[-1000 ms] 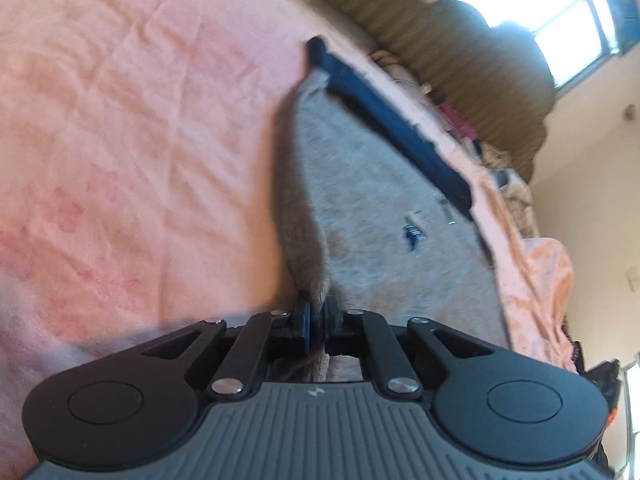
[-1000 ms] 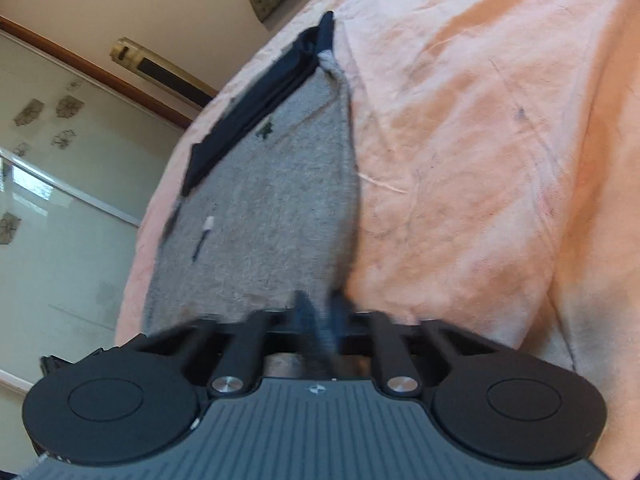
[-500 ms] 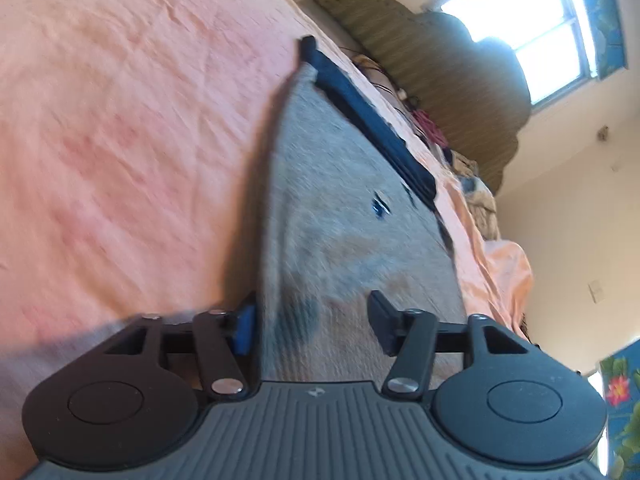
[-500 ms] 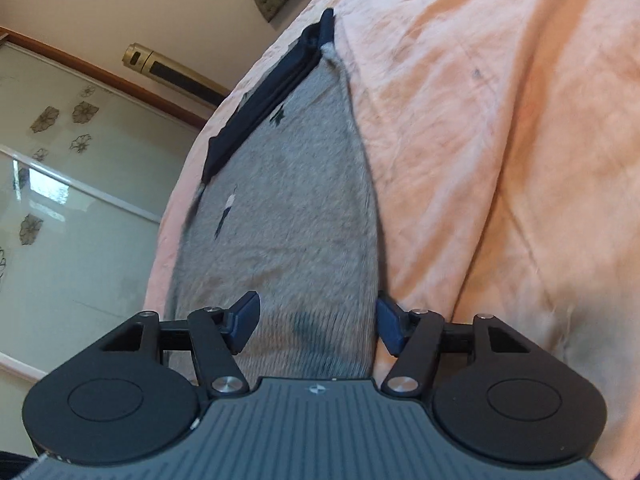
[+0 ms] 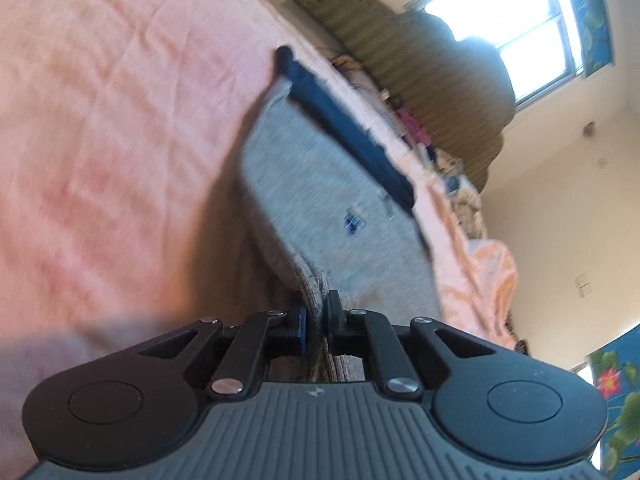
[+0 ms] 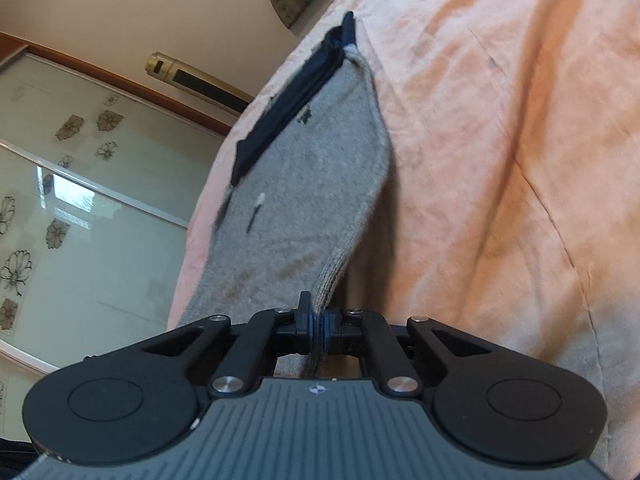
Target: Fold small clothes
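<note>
A pink bed cover [image 5: 120, 140] fills most of both views. On it lies the grey garment [image 5: 320, 184], with a dark blue band [image 5: 344, 120] along its far edge (a small dark mark sits on the grey part). The left gripper [image 5: 314, 316] pinches one near corner, jaws nearly closed on the cloth. The right gripper [image 6: 316, 326] clamps the other near corner, lifted a little off the cover.

Blown-out window [image 5: 516, 20] glare; motion blur
</note>
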A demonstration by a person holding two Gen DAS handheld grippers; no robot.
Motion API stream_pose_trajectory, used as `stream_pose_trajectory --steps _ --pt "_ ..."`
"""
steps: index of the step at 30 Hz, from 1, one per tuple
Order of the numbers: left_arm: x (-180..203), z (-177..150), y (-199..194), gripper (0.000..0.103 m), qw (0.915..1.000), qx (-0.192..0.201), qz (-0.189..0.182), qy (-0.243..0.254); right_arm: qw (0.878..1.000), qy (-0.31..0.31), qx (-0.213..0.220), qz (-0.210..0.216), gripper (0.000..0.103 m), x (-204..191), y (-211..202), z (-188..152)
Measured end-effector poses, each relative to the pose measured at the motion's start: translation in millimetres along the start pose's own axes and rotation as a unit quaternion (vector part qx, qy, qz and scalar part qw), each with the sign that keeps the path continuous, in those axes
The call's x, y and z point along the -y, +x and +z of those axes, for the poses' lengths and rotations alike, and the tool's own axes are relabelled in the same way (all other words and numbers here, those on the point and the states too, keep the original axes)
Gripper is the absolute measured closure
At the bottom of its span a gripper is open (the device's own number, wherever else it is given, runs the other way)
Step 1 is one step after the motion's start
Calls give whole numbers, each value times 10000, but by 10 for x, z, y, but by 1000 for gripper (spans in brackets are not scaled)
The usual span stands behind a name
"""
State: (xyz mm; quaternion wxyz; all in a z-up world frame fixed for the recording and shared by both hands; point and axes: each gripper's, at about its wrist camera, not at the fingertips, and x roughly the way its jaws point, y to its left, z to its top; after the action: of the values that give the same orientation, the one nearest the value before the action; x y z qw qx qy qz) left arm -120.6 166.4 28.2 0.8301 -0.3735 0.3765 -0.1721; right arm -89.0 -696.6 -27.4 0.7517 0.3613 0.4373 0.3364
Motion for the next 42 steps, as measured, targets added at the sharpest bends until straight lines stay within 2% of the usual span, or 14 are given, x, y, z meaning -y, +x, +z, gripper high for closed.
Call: stream_pose_trajectory --steps 6,10,18,21,22,23,24,25,26,29,33,35,39,42 --pt "240 863 301 94 9963 573 -637 7 9962 -111 493 713 91 -238 261 920" --pt "356 1548 822 95 9954 756 -585 80 9933 41 836 794 91 -197 719 1802" --pt "543 2784 2234 94 9919 1025 215 723 9933 218 1097 290 91 -17 1929 3239" --pt "376 3101 2693 78 9925 803 805 457 9900 428 1331 -202 75 163 2313 3506" --pt "317 3131 2732 71 9918 797 970 238 9890 555 1333 -331 50 219 2390 3523" --pt "264 3110 2704 66 9916 908 917 113 9881 595 1370 -360 32 240 2417 3499" --pt "203 3061 2628 58 9915 1031 794 82 9883 533 1395 -292 28 243 2411 3429" --pt "176 3003 2536 37 9907 1107 783 124 9899 410 1347 -178 26 233 2374 3346" --pt "154 2925 2389 23 9887 1210 861 220 9917 281 1246 -142 26 215 2315 3266" --pt "79 2613 1965 20 9850 1396 932 401 9930 -167 1134 -301 25 135 1974 2962" --pt "-96 2026 1543 20 9900 1257 641 -79 9922 -297 1052 -599 21 134 1448 2443" --pt "-181 1741 1432 20 9905 1238 464 -377 9932 -144 987 -597 13 198 1280 2154" --pt "-340 1336 1585 21 9907 831 113 -1068 9921 -54 789 -970 12 265 1331 1744" --pt "-214 1362 1765 22 9912 1036 333 -753 9917 -5 997 -814 10 222 1506 1704"
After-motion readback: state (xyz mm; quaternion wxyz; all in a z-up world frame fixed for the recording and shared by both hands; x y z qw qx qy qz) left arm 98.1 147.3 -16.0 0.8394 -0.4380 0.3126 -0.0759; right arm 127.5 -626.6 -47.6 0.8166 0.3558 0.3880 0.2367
